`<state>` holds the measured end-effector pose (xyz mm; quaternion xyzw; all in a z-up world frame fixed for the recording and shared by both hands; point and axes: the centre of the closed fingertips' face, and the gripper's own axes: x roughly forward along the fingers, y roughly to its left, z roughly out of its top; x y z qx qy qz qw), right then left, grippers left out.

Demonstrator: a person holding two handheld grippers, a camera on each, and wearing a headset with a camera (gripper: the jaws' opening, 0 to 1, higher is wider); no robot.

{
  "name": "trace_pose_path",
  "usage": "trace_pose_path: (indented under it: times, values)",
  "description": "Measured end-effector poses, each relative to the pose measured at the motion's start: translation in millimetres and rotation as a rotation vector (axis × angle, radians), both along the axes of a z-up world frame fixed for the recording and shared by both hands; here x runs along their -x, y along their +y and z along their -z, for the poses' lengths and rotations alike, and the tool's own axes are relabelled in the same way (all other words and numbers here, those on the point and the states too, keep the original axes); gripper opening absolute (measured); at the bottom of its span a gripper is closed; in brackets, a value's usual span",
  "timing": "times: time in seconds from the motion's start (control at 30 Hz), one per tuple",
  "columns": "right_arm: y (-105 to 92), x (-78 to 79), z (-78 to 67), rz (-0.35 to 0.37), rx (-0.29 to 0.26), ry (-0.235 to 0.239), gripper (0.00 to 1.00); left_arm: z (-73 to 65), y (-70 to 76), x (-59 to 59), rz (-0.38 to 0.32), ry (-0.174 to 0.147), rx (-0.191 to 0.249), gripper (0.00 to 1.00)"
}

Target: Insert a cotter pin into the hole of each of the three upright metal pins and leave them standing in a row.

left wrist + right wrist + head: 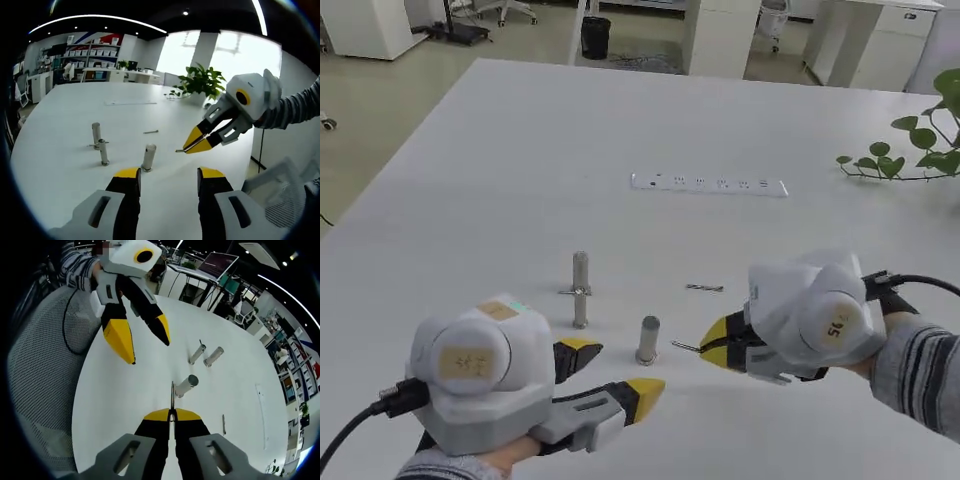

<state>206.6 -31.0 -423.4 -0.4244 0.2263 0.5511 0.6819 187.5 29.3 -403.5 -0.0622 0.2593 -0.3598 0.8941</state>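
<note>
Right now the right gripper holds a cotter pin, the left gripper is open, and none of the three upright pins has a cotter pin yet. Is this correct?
Not quite: one upright pin already has a cotter pin through its top, as the head view shows. The rest is right.

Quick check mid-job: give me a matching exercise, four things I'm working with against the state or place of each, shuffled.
Things:
1. left tongs
2. right tongs
3. spare cotter pin
4. metal pin nearest the right tongs

States:
A. lying flat on the table
B. open, holding nothing
C. standing upright, nothing through it
D. shut on a held cotter pin

Pairs: 1-B, 2-D, 3-A, 4-C
</note>
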Motion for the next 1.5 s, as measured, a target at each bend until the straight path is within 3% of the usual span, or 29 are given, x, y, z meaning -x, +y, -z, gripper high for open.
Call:
trace_pose_path:
  times: [0.13, 0.33, 0.47, 0.63, 0.8, 1.03, 1.17, 1.33, 1.5]
  values:
    - [9.9, 9.9, -5.2, -0.045, -0.018, -0.021, 0.00, -1.0, -7.0, 5.7, 0.019, 0.036, 0.035, 0.34]
    - [21.4, 24.1, -9.3, -0.109, -0.023, -0.042, 0.00, -3.0, -14.8, 11.1, 0.025, 0.065, 0.079, 0.22]
    - [26.8, 30.1, -12.8, -0.132, -0.028, -0.047, 0.00, -3.4, -17.3, 14.0, 0.013, 0.087, 0.107, 0.22]
    - [32.5, 35.5, -15.4, -0.146, -0.041, -0.048, 0.00, -6.4, -19.0, 15.4, -0.002, 0.105, 0.157, 0.13]
    - [36.1, 38.5, -16.1, -0.152, -0.048, -0.049, 0.00, -5.5, -16.9, 14.1, -0.017, 0.119, 0.175, 0.01]
    - [37.8, 39.5, -16.8, -0.144, -0.054, -0.047, 0.00, -7.7, -20.2, 17.1, -0.008, 0.146, 0.233, 0.00]
    - [38.0, 39.6, -17.7, -0.141, -0.060, -0.046, 0.00, -7.8, -19.2, 16.9, 0.003, 0.122, 0.209, 0.00]
    - [35.6, 37.6, -16.7, -0.126, -0.058, -0.032, 0.00, -8.1, -20.8, 20.5, 0.087, 0.049, 0.107, 0.00]
    - [30.1, 35.9, -15.0, -0.107, -0.057, -0.008, 0.02, -10.7, -23.9, 24.7, 0.166, -0.020, 0.050, 0.00]
